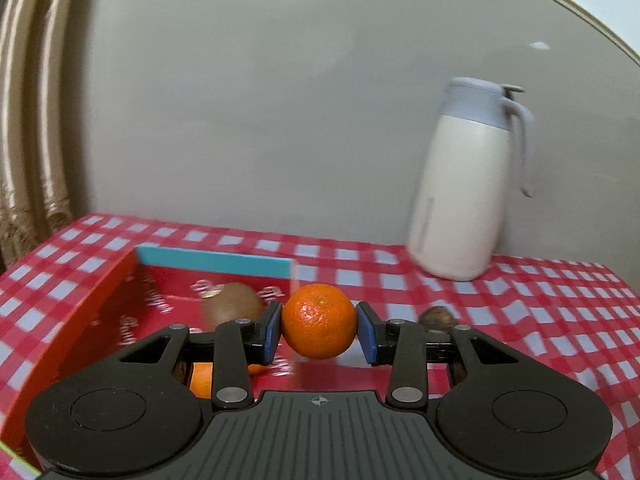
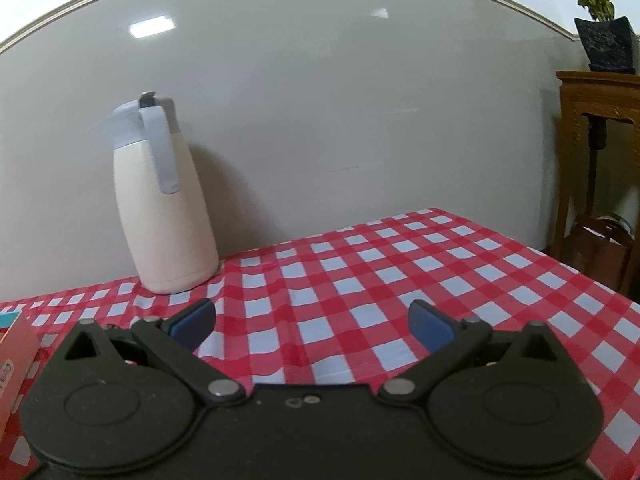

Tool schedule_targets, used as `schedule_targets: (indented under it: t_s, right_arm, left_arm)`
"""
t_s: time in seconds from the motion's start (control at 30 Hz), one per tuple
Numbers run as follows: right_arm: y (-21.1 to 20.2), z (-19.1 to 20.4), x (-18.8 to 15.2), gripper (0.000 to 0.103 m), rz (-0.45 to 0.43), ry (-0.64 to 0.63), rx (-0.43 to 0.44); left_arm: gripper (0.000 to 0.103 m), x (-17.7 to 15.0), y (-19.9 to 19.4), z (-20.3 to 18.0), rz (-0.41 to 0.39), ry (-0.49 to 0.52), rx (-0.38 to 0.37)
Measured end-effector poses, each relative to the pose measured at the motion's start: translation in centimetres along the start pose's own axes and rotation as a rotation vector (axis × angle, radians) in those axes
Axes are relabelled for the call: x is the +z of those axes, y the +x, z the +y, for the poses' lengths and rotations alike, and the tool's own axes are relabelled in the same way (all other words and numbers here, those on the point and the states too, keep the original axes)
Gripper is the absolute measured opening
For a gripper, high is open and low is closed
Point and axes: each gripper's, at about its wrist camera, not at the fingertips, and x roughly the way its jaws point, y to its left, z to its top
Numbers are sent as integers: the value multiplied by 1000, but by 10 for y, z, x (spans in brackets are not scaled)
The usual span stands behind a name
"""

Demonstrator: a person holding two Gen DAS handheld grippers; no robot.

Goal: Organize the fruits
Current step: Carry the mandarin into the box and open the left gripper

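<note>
My left gripper (image 1: 319,330) is shut on an orange mandarin (image 1: 319,321), its blue pads pressing both sides, held above the right wall of a red box (image 1: 80,312) with a turquoise far edge. Inside the box lies a brown kiwi (image 1: 232,304), and another orange fruit (image 1: 202,378) shows partly behind the left finger. A brown fruit (image 1: 439,316) lies on the checked cloth to the right of the box, partly hidden by the right finger. My right gripper (image 2: 312,324) stands open over bare cloth, nothing between its fingers.
A cream thermos jug (image 1: 464,184) with a grey lid and handle stands at the back by the wall, also the jug (image 2: 164,208) in the right wrist view. A wooden cabinet (image 2: 600,152) with a potted plant (image 2: 600,24) stands past the table's right edge. The red-and-white checked cloth (image 2: 360,272) covers the table.
</note>
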Motion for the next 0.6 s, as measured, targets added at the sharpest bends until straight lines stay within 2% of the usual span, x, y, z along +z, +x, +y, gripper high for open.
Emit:
schedule_targets:
  t_s: [0.43,0.6]
  right_arm:
    - [1,35,-3,103,11,-43,61]
    - [2,47,-5,103,17,-56,82]
  left_arm:
    - [40,-5,6,68,71,-104,138]
    - [40,-10,12,87,111,-142,156]
